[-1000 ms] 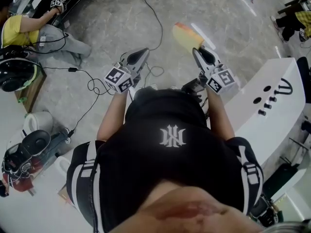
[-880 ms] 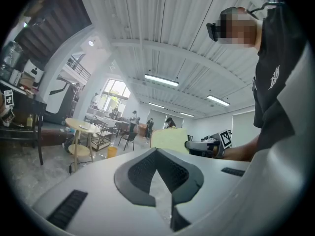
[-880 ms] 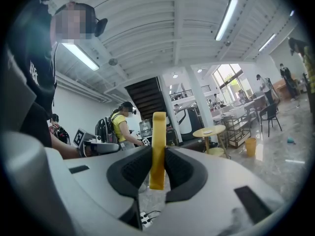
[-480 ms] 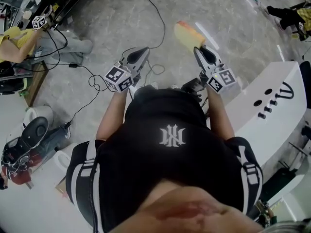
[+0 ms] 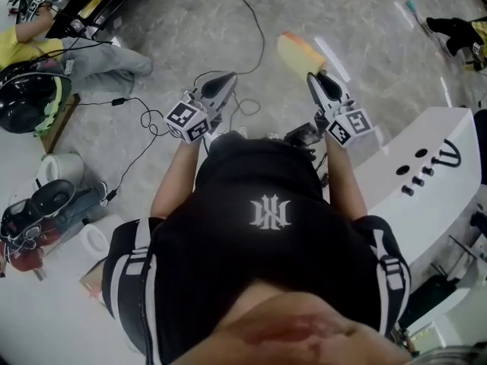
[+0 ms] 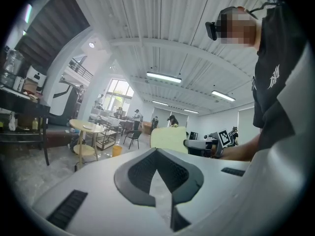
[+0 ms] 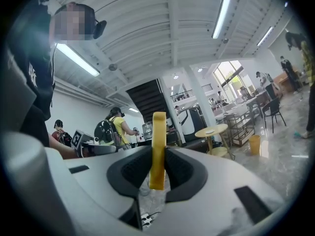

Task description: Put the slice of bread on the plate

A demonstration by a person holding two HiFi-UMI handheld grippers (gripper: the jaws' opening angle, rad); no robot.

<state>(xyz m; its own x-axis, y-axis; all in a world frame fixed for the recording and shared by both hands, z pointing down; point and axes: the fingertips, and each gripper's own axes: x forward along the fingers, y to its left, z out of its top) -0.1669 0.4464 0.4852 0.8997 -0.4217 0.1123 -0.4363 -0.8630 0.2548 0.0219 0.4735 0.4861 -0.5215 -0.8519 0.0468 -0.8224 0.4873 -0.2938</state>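
My right gripper [image 5: 316,80] is shut on a slice of bread [image 5: 298,53], which sticks out past the jaw tips over the grey floor. In the right gripper view the bread [image 7: 158,146] stands edge-on, upright, pinched between the dark pads [image 7: 178,170]. My left gripper [image 5: 227,79] is level beside it, a hand's width to the left, its jaws closed with nothing in them. From the left gripper view the pale face of the slice [image 6: 169,137] shows ahead, with the right gripper [image 6: 198,144] behind it. No plate shows in any view.
A white counter [image 5: 426,166] curves along the right. Black cables [image 5: 144,131] trail over the floor ahead. A person sits on the floor at the far left [image 5: 53,48] near a dark helmet [image 5: 27,105]. Round tables [image 7: 212,132] and chairs stand further off.
The right gripper with the bread has edged slightly further out from the body, grip unchanged. The left gripper has stayed put. The seated person at the far left has shifted.
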